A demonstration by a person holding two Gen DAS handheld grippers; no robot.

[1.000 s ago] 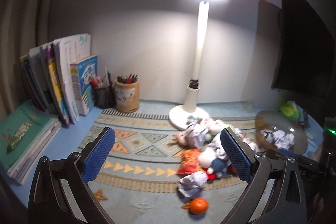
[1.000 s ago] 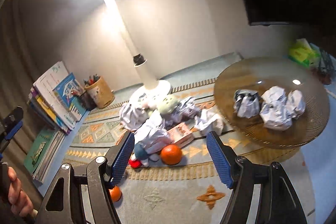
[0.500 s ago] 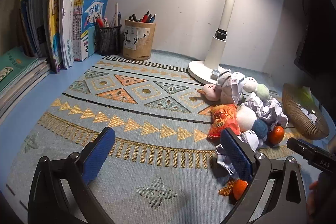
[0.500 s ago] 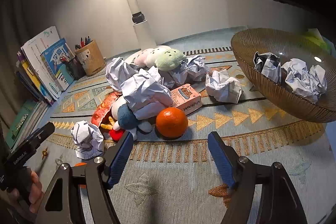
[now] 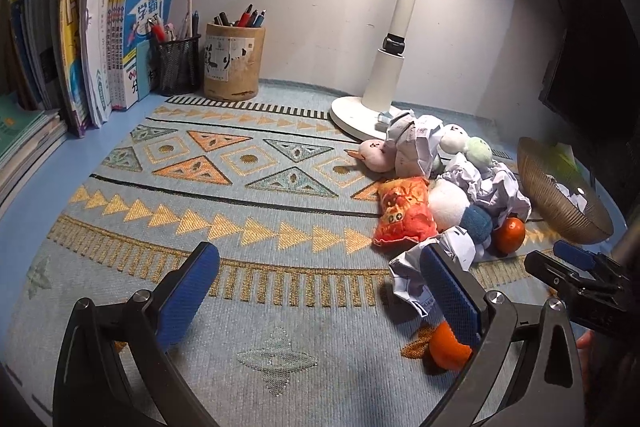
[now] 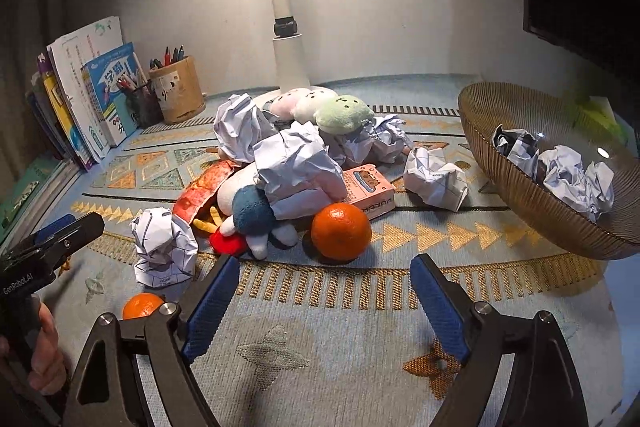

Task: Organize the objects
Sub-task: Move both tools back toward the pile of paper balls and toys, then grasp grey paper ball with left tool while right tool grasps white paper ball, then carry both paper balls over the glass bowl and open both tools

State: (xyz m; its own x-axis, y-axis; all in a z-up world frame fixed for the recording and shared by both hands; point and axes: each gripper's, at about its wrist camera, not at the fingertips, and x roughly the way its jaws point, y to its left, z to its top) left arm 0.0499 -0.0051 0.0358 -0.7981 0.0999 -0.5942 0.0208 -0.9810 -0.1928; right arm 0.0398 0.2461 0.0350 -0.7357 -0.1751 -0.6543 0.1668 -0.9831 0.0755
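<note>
- right gripper point(image 6: 324, 301) was seen low over the patterned mat point(image 6: 360, 359), jaws opening, nothing between the pads; only bare mat was framed.
- large orange point(image 6: 341, 231) was found just beyond the right gripper's fingertips, on the mat, touching the front of the clutter pile.
- pile was made up of crumpled paper balls point(image 6: 296, 167), a blue-and-white plush toy point(image 6: 252, 211), a pink carton point(image 6: 370, 187) and pastel plush toys point(image 6: 344, 113) at the back by the lamp base point(image 5: 360, 111).
- one paper ball point(image 6: 436, 179) was set apart between the pile and the brown ribbed bowl point(image 6: 520, 187); more crumpled paper point(image 6: 568, 175) was already held in the bowl.
- left gripper point(image 5: 316, 291) was held wide open and empty over the mat.
- a small paper ball point(image 5: 412, 283) and a small orange point(image 5: 446, 345) were partly hidden behind its right finger; contact could not be told.
- books point(image 5: 100, 39) and pen holders point(image 5: 234, 59) were noted upright at the back left.
</note>
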